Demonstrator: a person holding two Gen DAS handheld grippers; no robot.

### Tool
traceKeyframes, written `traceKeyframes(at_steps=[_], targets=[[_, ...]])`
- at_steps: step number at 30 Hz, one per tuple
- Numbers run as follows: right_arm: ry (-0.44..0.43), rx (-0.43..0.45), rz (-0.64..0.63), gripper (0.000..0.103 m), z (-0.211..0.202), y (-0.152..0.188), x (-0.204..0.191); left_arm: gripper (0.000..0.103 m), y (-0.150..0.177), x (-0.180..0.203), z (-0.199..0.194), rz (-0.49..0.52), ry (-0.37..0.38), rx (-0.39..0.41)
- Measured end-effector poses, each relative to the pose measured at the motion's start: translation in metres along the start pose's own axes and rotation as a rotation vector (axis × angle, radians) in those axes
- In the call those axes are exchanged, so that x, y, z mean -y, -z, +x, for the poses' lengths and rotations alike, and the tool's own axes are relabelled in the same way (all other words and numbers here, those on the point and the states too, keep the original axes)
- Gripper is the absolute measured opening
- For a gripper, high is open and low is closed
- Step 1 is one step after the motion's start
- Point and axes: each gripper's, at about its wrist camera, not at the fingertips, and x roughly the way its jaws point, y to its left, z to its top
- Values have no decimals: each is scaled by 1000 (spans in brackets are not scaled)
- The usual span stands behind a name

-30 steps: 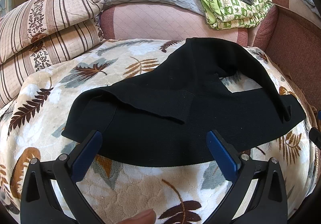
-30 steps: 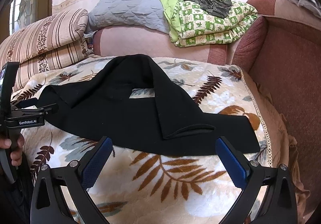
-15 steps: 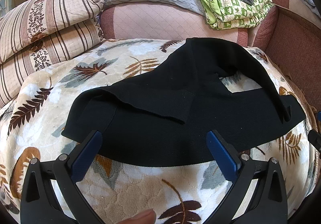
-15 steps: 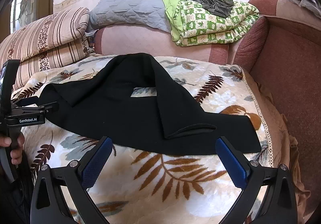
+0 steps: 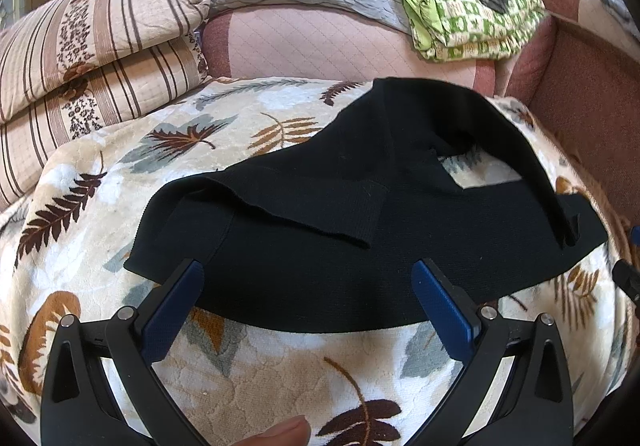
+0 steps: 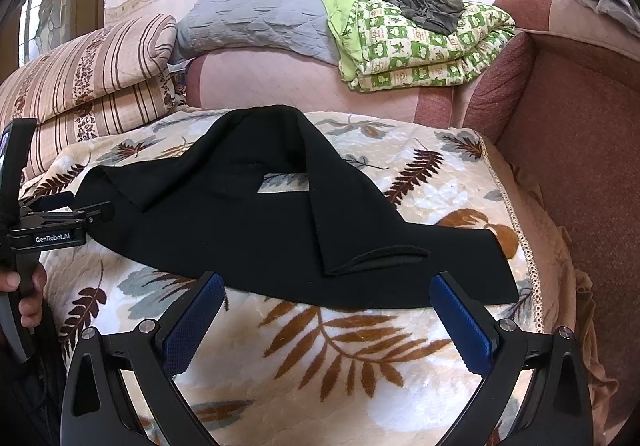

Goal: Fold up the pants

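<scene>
Both your left hand-held gripper (image 5: 308, 288) and right hand-held gripper (image 6: 326, 300) hover spread before the black pants (image 6: 248, 222); next, pinch their near hem.

A cream blanket (image 6: 360, 358) printed with brown and grey leaves covers the seat of the reddish sofa (image 6: 580, 166). Black pants (image 6: 256, 230) lie directly on it, spread wide from left to right, one part folded over towards the near right side.
</scene>
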Motion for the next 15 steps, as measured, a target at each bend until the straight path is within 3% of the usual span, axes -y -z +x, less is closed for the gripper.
traceKeyframes(at_steps=[3, 8, 11, 13, 15], targets=[[16, 10, 36, 102, -2, -2, 12, 103, -8, -29, -9, -146, 86, 18], [19, 34, 106, 102, -9, -8, 41, 103, -10, -111, -16, -502, 314, 15], [25, 49, 108, 102, -11, -17, 59, 103, -2, -141, 6, -667, 474, -59], [17, 60, 82, 102, -10, -25, 72, 103, 6, -154, 19, -776, 518, -107], [-2, 58, 59, 102, -6, -30, 86, 103, 12, -159, 35, -858, 631, -144]])
